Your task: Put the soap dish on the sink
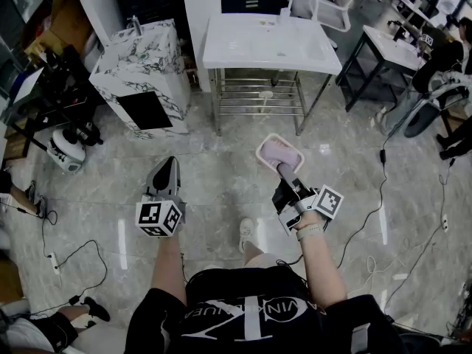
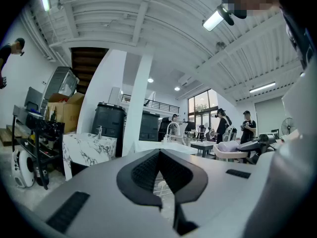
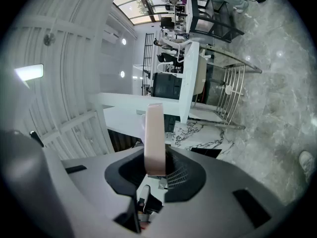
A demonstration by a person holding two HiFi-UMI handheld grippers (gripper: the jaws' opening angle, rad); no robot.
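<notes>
Floor of grey marble (image 1: 118,175) spreads beneath everything. Ahead stands the white rectangular sink (image 1: 265,43) on its steel frame. The left tongs (image 1: 165,169) sit level, tips together, gripping nothing. The right tongs (image 1: 283,169) pinch one edge of the pink oblong soap dish (image 1: 280,153), which is over the floor, well short of the sink.

Head view dim, sharp; floor (image 1: 122,245) glints; gripper views fisheye-bent, dark corners, ceiling lamp (image 2: 214,20) glaring.
</notes>
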